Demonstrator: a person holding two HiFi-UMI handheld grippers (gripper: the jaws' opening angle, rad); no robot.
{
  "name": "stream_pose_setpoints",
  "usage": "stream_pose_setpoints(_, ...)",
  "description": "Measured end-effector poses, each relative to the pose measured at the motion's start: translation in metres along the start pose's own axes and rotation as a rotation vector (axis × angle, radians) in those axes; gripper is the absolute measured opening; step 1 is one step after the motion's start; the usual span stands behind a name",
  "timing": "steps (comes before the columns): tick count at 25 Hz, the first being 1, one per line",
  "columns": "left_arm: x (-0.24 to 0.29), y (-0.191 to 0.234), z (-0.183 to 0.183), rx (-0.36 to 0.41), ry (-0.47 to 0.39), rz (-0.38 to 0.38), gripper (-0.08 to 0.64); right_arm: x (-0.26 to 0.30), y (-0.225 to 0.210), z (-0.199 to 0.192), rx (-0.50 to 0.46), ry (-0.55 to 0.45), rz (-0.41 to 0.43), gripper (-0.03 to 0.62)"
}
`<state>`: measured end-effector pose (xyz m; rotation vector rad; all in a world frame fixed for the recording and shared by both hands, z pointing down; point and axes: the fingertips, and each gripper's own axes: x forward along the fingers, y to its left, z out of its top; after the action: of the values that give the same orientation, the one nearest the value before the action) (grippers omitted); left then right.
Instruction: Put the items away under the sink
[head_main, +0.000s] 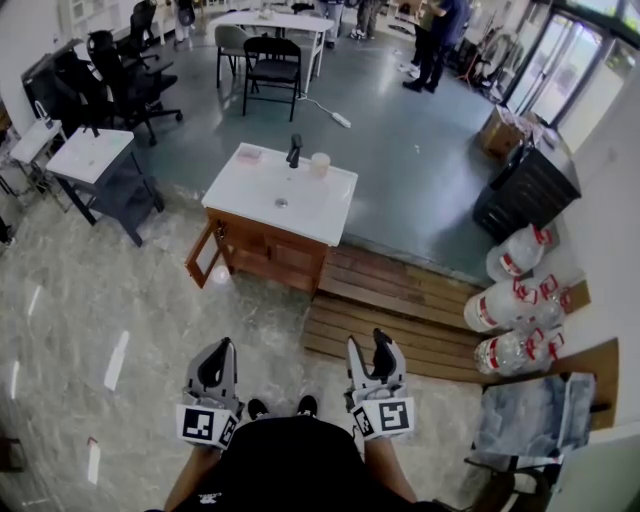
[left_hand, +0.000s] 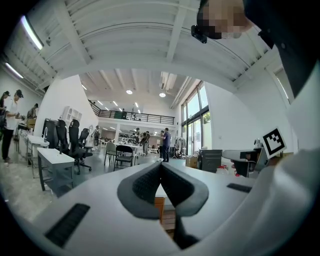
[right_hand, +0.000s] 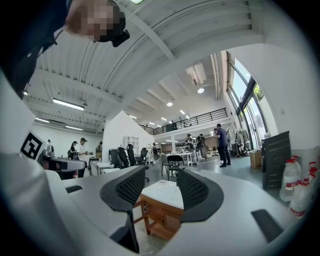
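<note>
On the sink top (head_main: 255, 185), one cup (head_main: 320, 163), left tongs (head_main: 219, 350) pressed together, right tongs (head_main: 369, 347) spread.

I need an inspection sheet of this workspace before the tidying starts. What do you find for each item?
Surface: white sink top on a wooden cabinet, one door swung open.
Job's things: cup and pink item beside the faucet.
Clutter: water bottles by the wall.
Grippers: left tongs shut, empty; right tongs open, empty; both away from the sink.
Cables: white cable on the floor beyond the sink.
Surroundings: office chairs, table, people standing at the back.
</note>
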<state>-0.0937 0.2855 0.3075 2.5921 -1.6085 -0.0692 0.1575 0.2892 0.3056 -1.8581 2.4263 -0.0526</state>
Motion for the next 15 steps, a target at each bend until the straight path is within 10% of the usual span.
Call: stream_pose_setpoints(15,-0.008,0.007,-0.002,0.009,-0.005,-0.019,0.006,0.008,0.011,-0.003,0.007,0.028,0.010,0.485)
